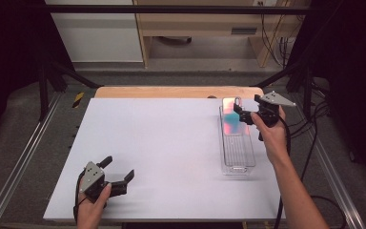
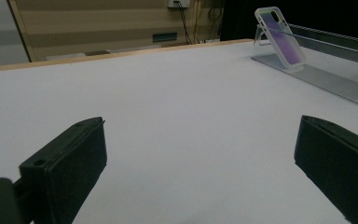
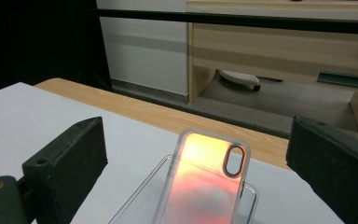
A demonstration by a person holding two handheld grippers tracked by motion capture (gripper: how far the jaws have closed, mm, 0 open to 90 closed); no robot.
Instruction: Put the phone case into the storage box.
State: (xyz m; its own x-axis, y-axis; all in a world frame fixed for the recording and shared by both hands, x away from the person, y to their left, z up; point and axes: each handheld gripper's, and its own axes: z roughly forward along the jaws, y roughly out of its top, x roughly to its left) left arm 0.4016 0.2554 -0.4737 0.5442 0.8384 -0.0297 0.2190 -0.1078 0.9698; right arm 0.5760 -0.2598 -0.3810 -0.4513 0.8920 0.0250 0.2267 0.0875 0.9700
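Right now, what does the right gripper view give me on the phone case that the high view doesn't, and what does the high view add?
Right gripper view: the phone case up close, leaning tilted in the clear tray, its oval camera hole at upper right, glowing orange-pink; the open jaws stand on either side, not touching it.

High view: the whole table, the full length of the tray, and the left gripper, open, resting far off at the near left.

Both: the case at the tray's far end, with the right gripper open at it.
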